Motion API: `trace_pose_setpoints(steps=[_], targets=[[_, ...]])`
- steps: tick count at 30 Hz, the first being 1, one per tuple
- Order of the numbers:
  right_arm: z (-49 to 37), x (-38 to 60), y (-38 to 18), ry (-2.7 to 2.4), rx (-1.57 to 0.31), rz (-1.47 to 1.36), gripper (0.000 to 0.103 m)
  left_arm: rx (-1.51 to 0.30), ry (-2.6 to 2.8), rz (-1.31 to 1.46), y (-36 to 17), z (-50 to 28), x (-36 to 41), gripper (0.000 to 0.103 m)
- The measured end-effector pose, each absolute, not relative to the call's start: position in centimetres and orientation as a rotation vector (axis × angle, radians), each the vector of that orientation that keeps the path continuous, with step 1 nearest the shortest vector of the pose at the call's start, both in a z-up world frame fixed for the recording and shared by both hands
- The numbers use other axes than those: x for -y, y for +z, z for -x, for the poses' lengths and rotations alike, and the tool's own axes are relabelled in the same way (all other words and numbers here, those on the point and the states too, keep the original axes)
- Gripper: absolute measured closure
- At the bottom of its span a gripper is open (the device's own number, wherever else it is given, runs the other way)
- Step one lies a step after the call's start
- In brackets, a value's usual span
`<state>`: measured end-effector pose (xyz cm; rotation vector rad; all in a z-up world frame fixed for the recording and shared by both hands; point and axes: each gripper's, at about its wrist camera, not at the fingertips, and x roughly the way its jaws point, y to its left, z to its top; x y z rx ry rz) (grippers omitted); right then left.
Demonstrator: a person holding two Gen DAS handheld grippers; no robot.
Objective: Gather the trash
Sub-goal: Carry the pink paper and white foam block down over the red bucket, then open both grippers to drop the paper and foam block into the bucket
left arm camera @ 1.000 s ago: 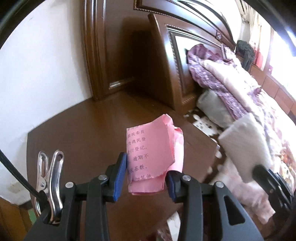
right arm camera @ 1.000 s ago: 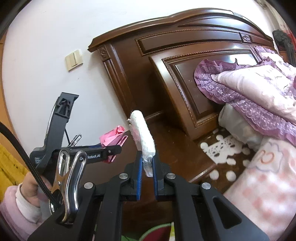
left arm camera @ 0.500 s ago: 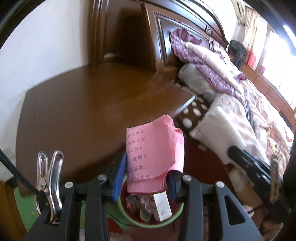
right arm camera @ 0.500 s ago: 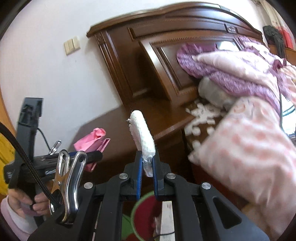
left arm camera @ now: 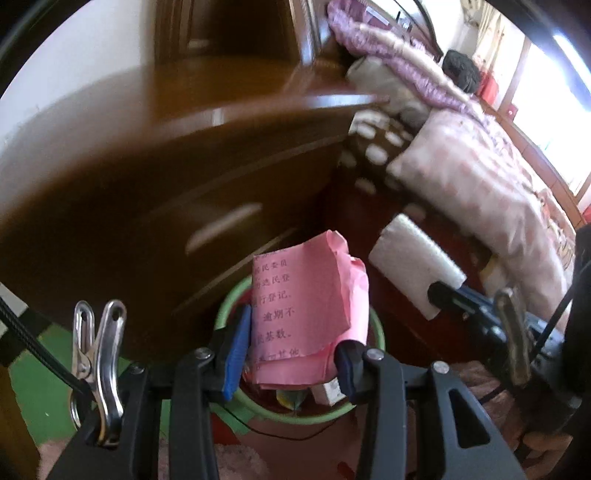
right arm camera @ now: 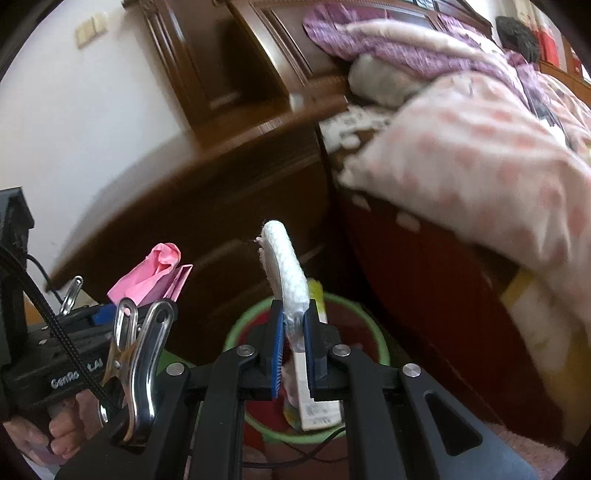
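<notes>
The left gripper [left arm camera: 290, 354] pinches a crumpled pink printed paper [left arm camera: 306, 314]; the right gripper [right arm camera: 294, 341] clamps a white fibrous wad [right arm camera: 286, 275]. Centre both over the near green-rimmed bin [right arm camera: 382, 345] before releasing.

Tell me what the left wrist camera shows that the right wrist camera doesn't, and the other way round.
Only the left wrist view shows the black printed text on the pink paper and the white tissue side-on.

Only the right wrist view shows the light switch on the wall, the person's hand around the left gripper's handle, and the white box in the bin.

Both show the green-rimmed bin, the wooden nightstand, the bed's pink quilt, the left gripper clamping the pink paper and the right gripper clamping the tissue.
</notes>
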<state>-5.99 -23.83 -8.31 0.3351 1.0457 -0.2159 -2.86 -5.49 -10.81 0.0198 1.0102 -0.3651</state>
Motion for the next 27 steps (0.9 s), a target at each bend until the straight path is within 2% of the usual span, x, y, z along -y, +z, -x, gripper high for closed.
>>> trace_pose_setpoints(steps=[6, 15, 27], targets=[[6.0, 24.8, -11.8, -0.261, -1.125, -0.316, 0.093, -1.085, -0.362, 0.021, -15.1, 2.2, 5.4, 0.06], [6.1, 25.1, -16.2, -0.246, -1.216, -0.312, 0.093, -1.113, -0.369, 0.017, -18.3, 1.6, 6.1, 0.058], [4.6, 24.7, -18.6, -0.212, -1.263, -0.323, 0.093, -1.152, -0.343, -0.017, -19.9, 0.5, 7.3, 0.056]])
